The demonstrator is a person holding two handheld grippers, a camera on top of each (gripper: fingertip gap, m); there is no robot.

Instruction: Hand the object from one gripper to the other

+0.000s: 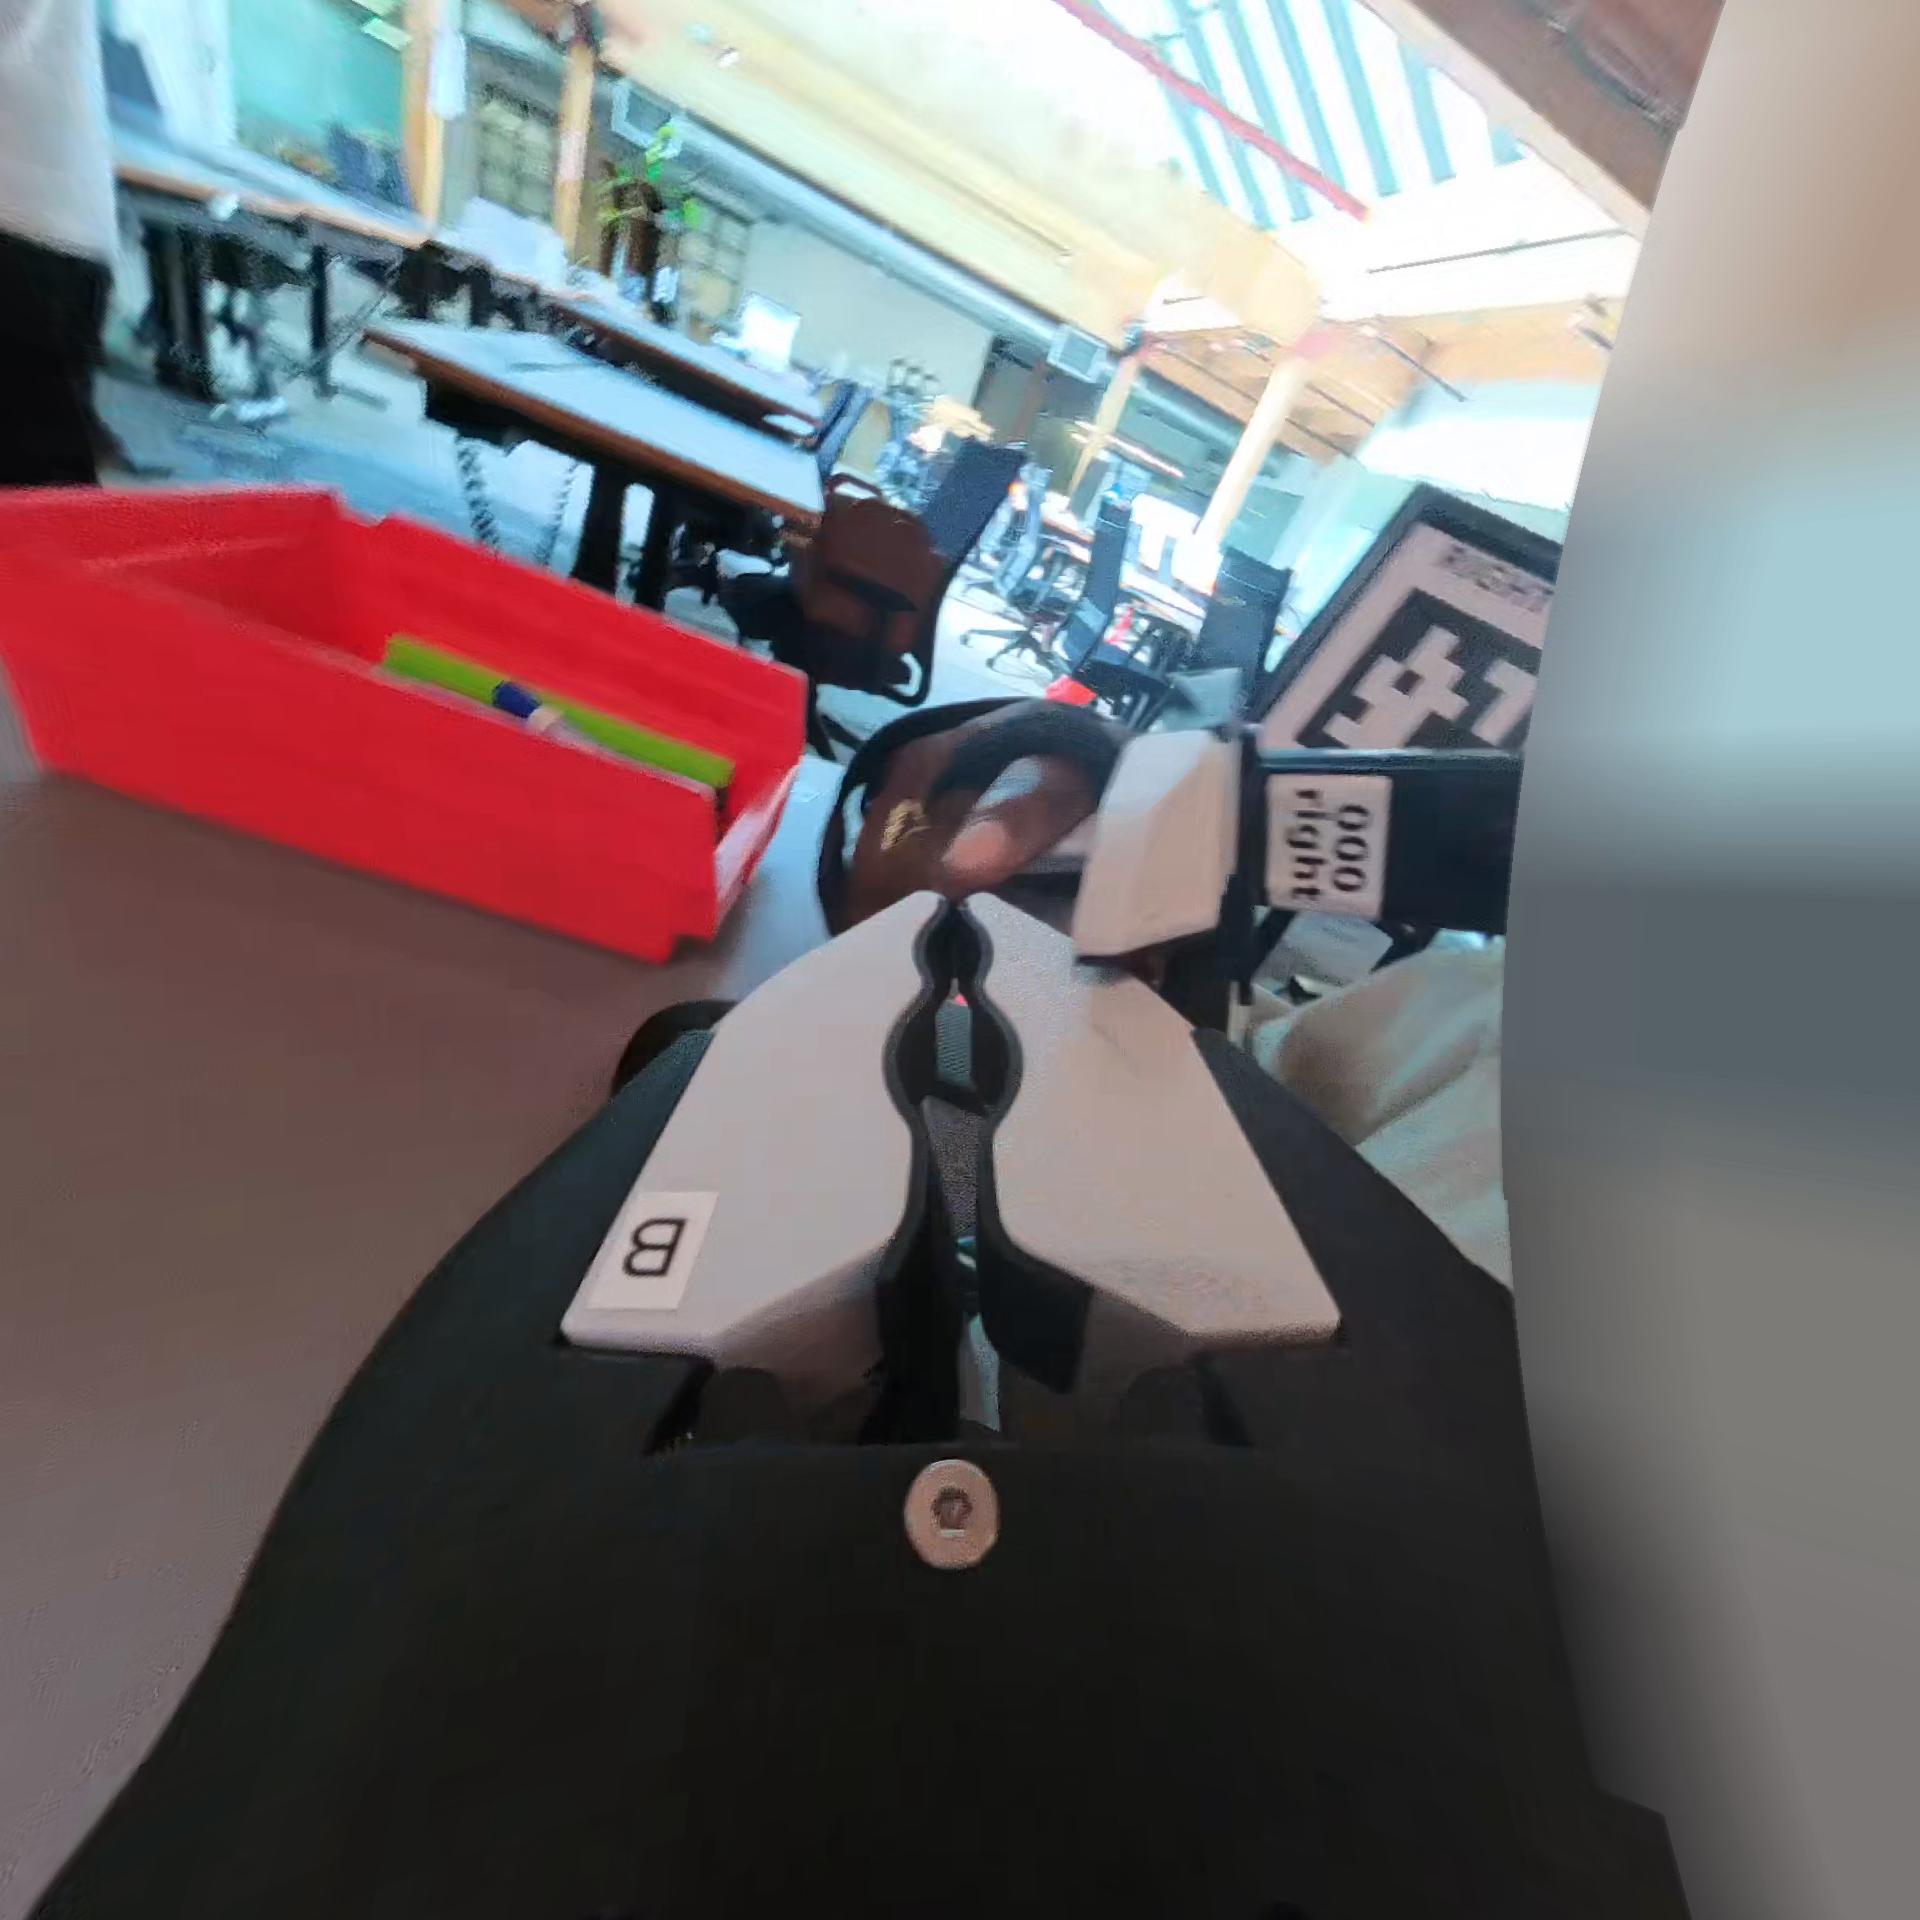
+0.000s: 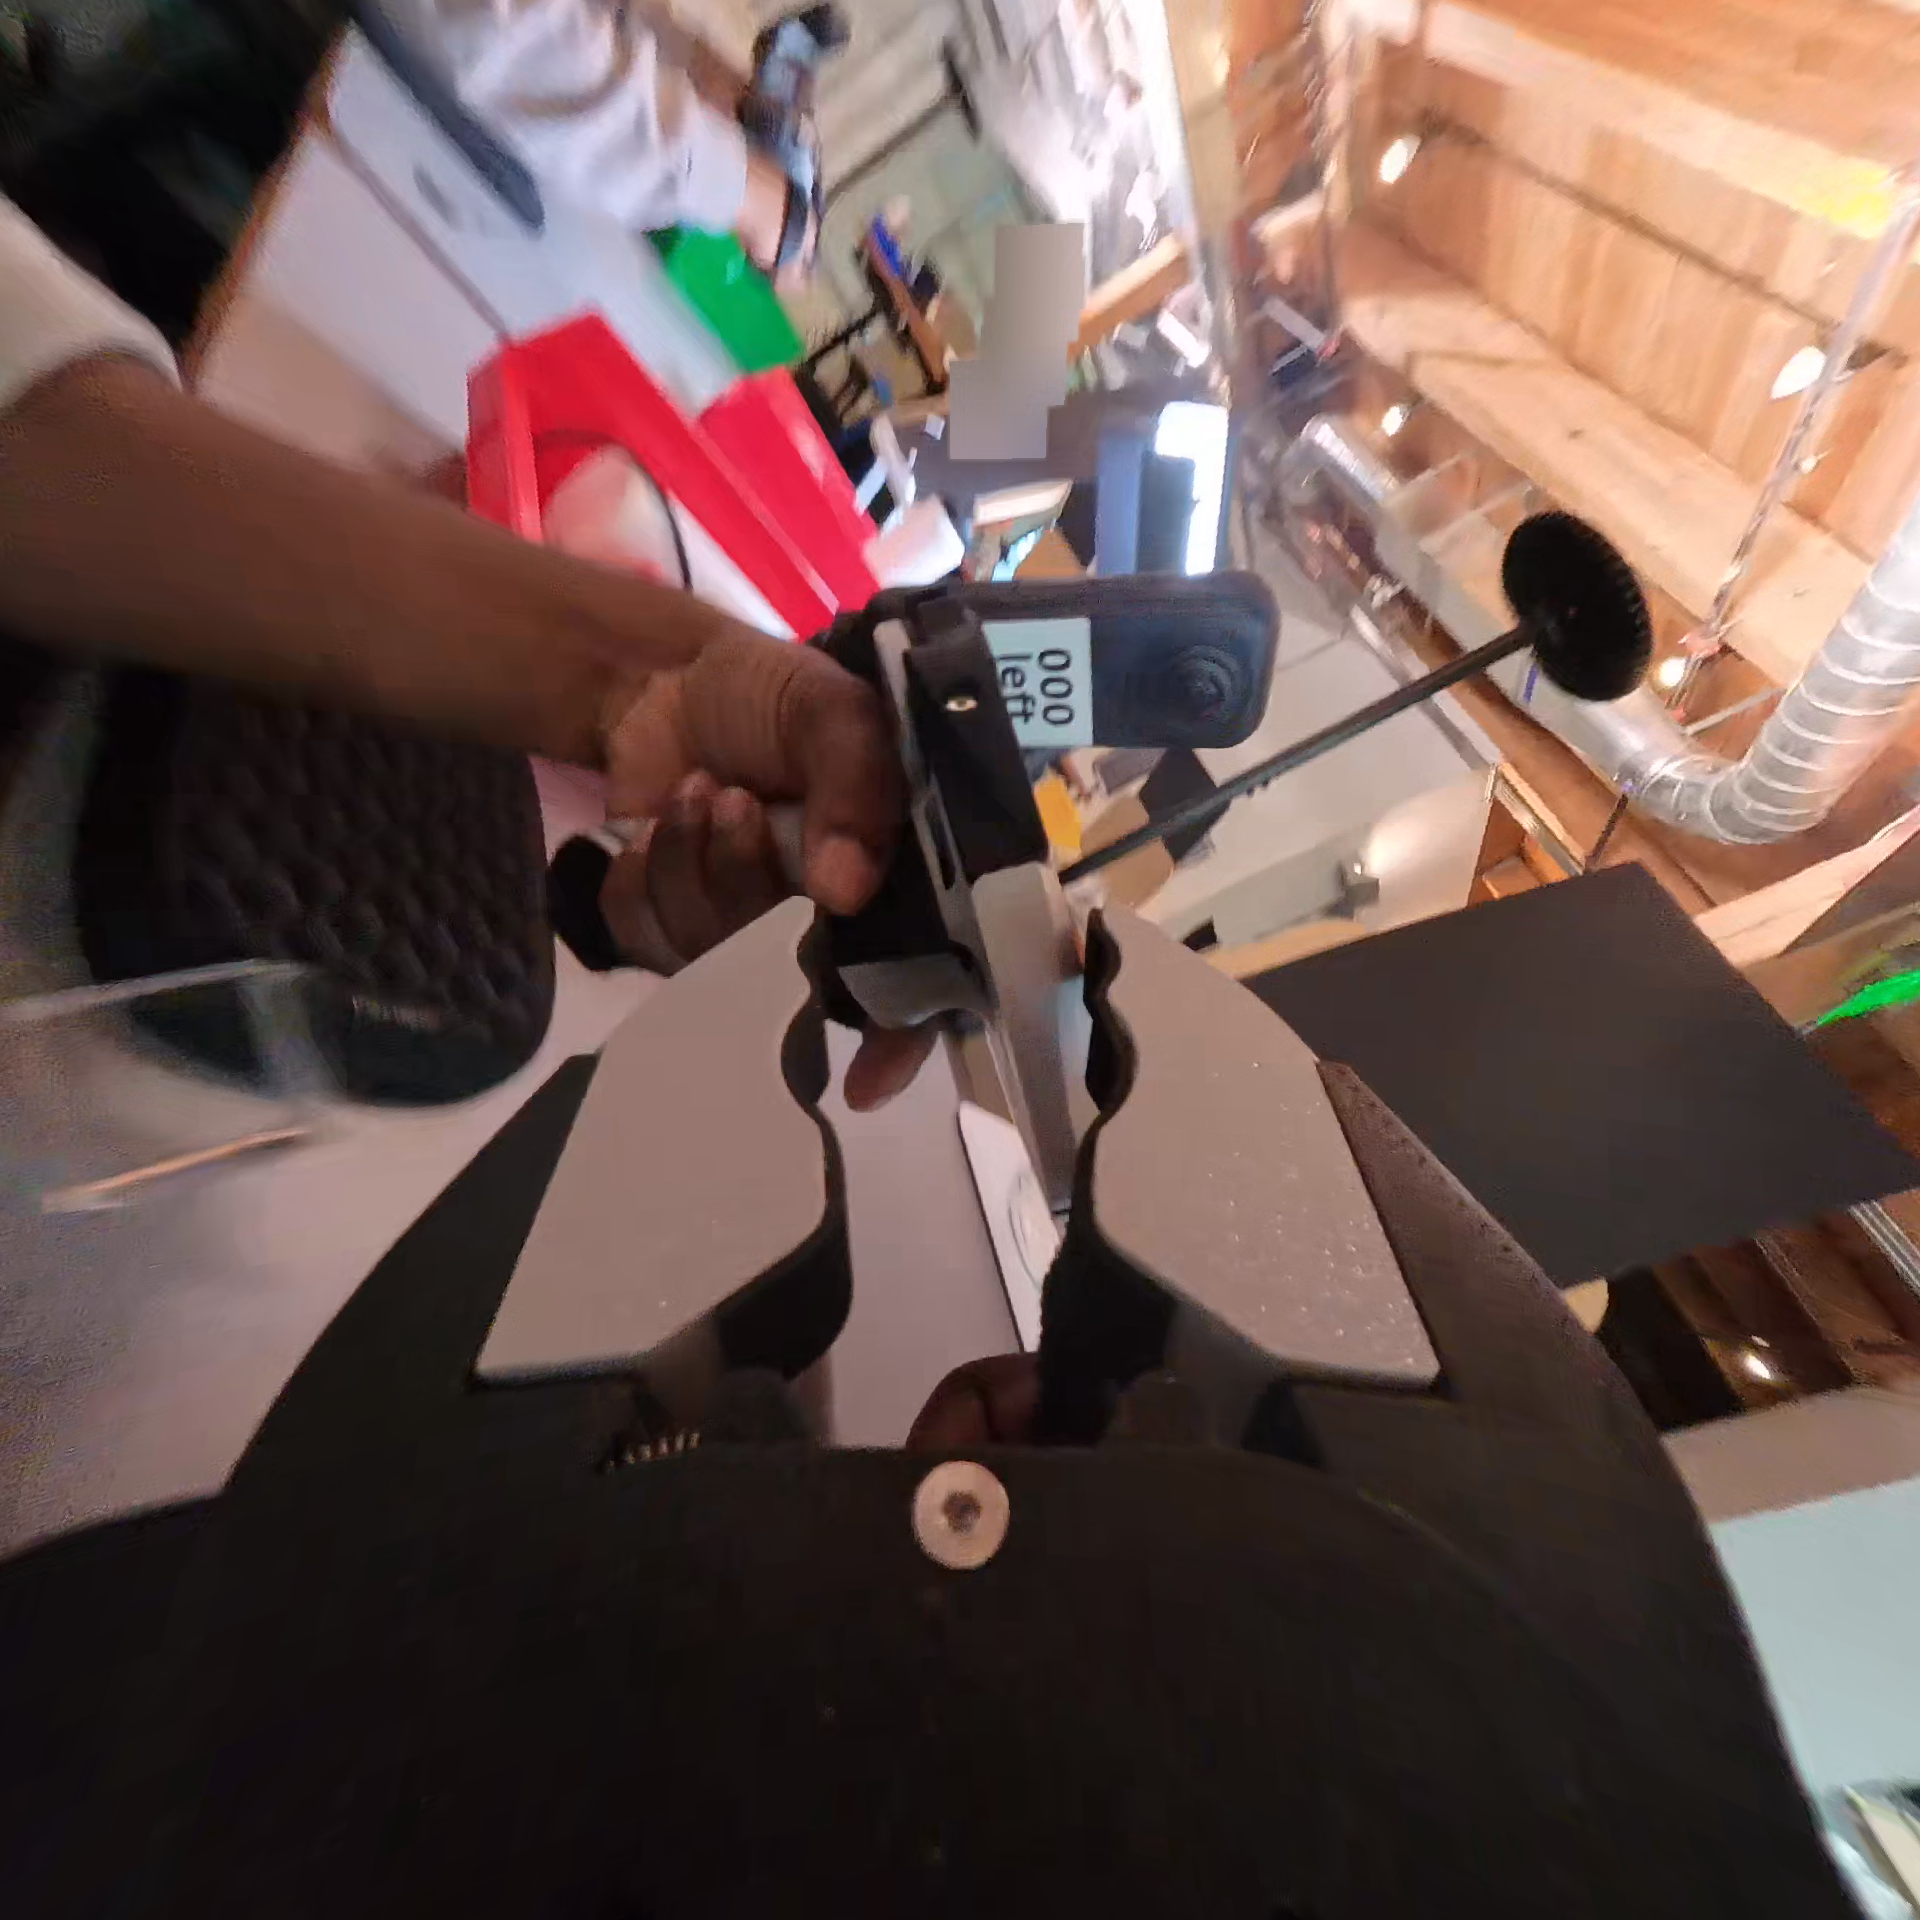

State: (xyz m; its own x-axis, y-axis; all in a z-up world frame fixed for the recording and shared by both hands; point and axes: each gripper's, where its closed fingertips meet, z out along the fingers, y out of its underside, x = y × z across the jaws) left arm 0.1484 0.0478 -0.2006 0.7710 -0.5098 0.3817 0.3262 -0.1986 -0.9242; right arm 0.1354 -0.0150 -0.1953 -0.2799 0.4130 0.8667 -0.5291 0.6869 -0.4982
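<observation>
Left wrist view first: the left tool [image 1: 951, 920], grey-fingered on a black body, has its fingers pressed together, tips all but touching, and I cannot tell whether anything is nipped between them. Off to its left, a red plastic bin [image 1: 312, 675] sits on the grey-brown surface [image 1: 260, 1039] with a green stick-like item [image 1: 561, 707] inside. Over in the right wrist view, the right tool [image 2: 951, 925] is spread wide, and the left tool's closed fingers reach in between its fingers. A bare hand [image 2: 748, 748] grips the left tool's handle. The thin black rod with a toothed black disc [image 2: 1574, 623] at its end juts out from behind the left tool, up in the air; what holds it is hidden.
</observation>
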